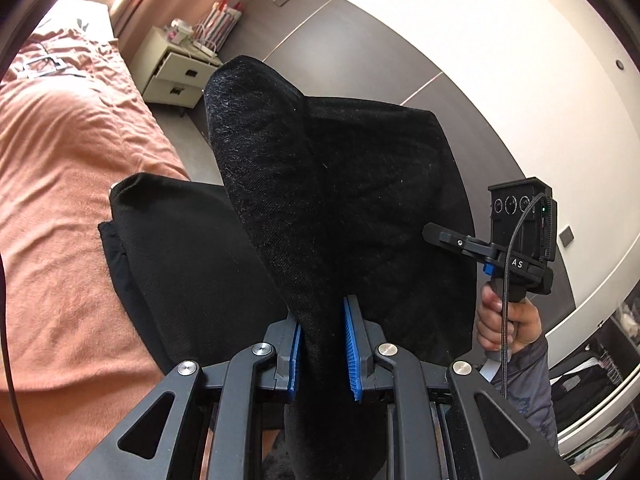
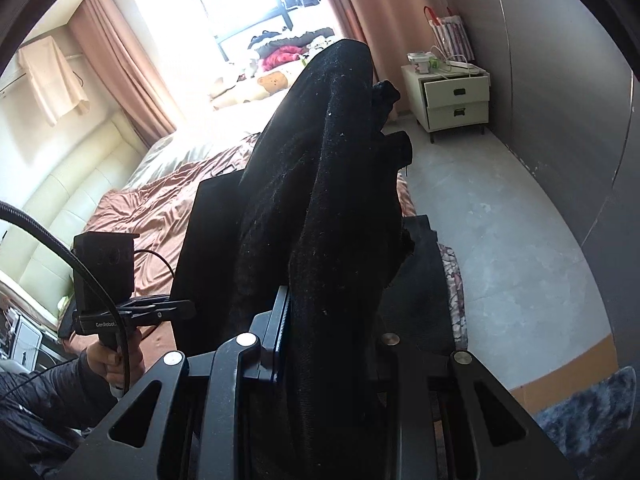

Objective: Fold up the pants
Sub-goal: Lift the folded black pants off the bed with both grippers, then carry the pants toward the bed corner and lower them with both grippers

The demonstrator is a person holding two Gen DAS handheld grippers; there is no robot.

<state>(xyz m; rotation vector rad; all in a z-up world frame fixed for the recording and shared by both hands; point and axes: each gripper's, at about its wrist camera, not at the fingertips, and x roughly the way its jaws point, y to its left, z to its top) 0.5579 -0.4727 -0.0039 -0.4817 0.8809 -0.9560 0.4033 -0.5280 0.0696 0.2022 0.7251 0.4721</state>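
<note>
From the left wrist, the left tongs (image 1: 323, 350) pinch a fold of the black pants (image 1: 340, 184) above the bed (image 1: 60, 200); from the right, the right tongs (image 2: 332, 344) clamp them too, so lower both corners level.

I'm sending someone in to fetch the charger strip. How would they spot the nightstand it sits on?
Start at the bed with the pink-brown cover and follow its far side toward the dark grey wardrobe wall. There stands a small cream nightstand with two drawers, the top one slightly open. A striped bag with red handles stands behind it.
</note>
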